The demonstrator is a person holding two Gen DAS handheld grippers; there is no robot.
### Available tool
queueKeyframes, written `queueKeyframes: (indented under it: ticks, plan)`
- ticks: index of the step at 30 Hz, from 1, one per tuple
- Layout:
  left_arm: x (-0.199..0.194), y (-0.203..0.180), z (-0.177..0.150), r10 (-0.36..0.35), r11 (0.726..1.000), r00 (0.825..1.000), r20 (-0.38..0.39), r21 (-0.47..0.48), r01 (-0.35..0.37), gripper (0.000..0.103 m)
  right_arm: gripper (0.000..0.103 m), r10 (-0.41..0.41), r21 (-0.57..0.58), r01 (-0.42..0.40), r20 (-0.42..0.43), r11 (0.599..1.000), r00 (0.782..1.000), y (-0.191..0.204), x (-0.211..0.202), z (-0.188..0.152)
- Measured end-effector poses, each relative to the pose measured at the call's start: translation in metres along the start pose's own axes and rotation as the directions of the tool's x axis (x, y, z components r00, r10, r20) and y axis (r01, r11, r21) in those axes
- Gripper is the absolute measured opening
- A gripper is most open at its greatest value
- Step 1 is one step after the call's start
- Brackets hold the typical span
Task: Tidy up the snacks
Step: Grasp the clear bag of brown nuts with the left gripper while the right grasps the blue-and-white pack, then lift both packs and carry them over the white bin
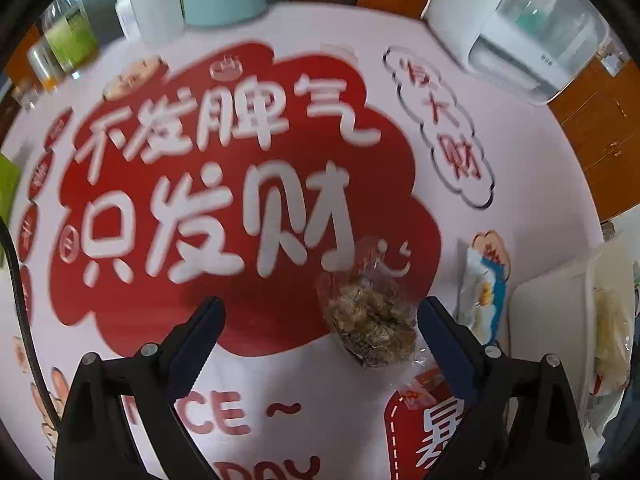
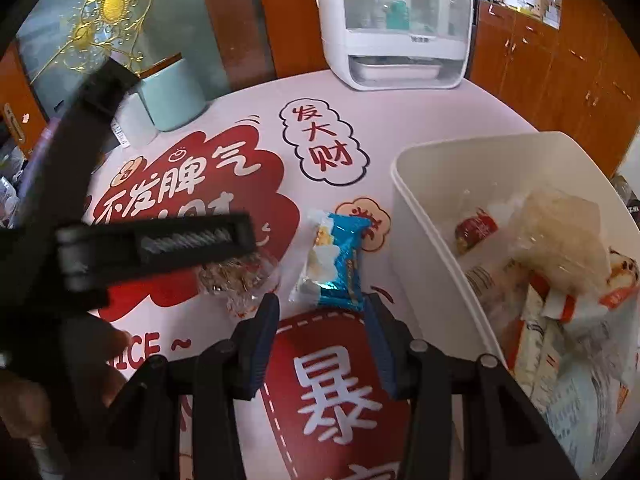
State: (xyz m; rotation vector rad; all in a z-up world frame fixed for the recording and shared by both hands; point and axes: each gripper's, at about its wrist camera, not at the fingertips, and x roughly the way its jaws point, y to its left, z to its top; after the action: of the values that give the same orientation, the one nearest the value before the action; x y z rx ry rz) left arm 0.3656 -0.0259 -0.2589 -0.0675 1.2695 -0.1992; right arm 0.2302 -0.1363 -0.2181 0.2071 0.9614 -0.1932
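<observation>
A brown snack in clear wrap [image 1: 370, 320] lies on the printed tablecloth, just inside my left gripper's [image 1: 320, 312] right finger; the gripper is open and above it. The snack also shows in the right wrist view [image 2: 236, 278], partly hidden by the left gripper's body [image 2: 152, 244]. A blue-and-white snack packet [image 2: 334, 260] lies just beyond my right gripper [image 2: 320, 308], which is open with fingers either side of the packet's near end. The packet shows in the left wrist view [image 1: 482, 296]. A white bin [image 2: 424, 208] at the right holds several wrapped snacks.
A white appliance with a clear lid [image 2: 394, 24] stands at the table's back. A mint container [image 2: 172, 96] and white bottles [image 1: 140, 4] stand at the back left. Wooden cabinets [image 2: 560, 80] are behind the table.
</observation>
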Motion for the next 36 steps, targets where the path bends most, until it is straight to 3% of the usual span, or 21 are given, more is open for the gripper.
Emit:
queueKeyframes:
  ticks: [3,5,7,8,21,30,36]
  plan:
    - [0.01,0.004,-0.003,-0.025,1.0,0.999,-0.027,-0.013,0.024,0.09,0.044,-0.02,-0.018,0.02,0.019,1.0,1.0,0.003,0.002,0.0]
    - [0.007,0.005,-0.005,-0.005,1.0,1.0,-0.011,0.011,0.005,0.076,0.044,-0.023,-0.019,0.024,0.022,1.0,0.999,0.004,0.004,0.001]
    - [0.003,0.012,-0.007,0.022,1.0,1.0,-0.003,0.017,-0.021,0.048,0.044,-0.018,-0.011,0.018,0.02,1.0,1.0,0.005,0.008,0.003]
    - [0.002,0.016,-0.007,0.028,1.0,1.0,-0.002,0.016,-0.028,0.044,0.044,-0.022,-0.006,0.022,0.018,1.0,1.0,0.005,0.01,0.004]
    - [-0.009,0.068,-0.016,0.035,0.999,0.999,0.011,-0.029,-0.035,0.042,0.047,-0.038,0.109,0.044,-0.056,0.993,0.998,0.003,0.059,0.022]
    - [-0.016,0.072,-0.024,0.04,0.999,0.999,0.003,-0.03,-0.04,0.042,0.05,-0.092,0.06,0.097,-0.07,0.994,0.993,0.015,0.068,0.029]
    - [-0.021,0.074,-0.034,0.067,0.997,0.998,-0.011,-0.035,-0.067,0.042,0.051,-0.117,0.02,0.12,-0.122,0.993,0.986,0.022,0.076,0.041]
